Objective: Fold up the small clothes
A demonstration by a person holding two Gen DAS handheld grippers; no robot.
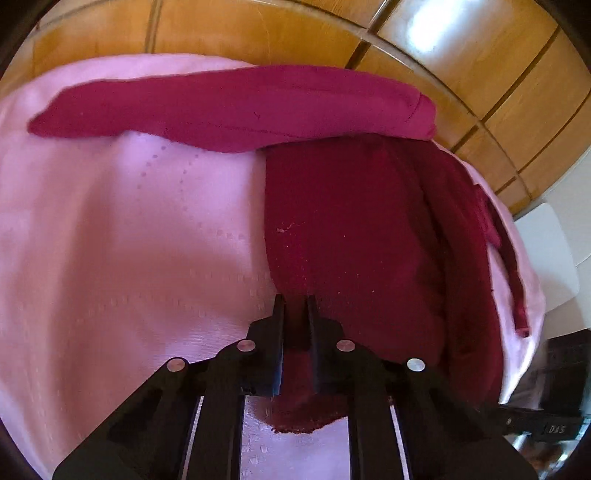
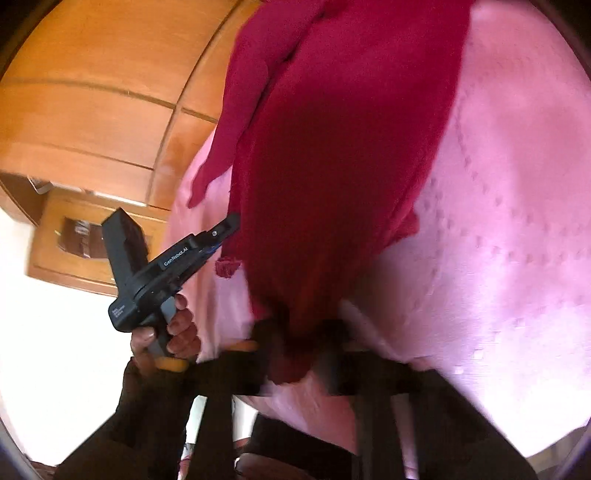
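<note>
Garment (image 1: 351, 221): crimson knit cloth, matt, fuzzy. Sheet (image 1: 129, 240): pink cloth w/ woven dots, slight sheen. Cupboard (image 1: 258, 29): glossy varnished wood. Left gripper (image 1: 295, 306): matt blk plastic, metal pins.

A pink sheet (image 1: 122, 229) with a faint dotted weave spreads beneath and ahead of the fingers. Beyond it, past the fingers, stand glossy wooden cupboard doors (image 1: 461, 55) divided by dark seams. Left of the right-hand fingers sits a low wooden cabinet (image 2: 70, 240) above a bright white floor (image 2: 55, 350).
</note>
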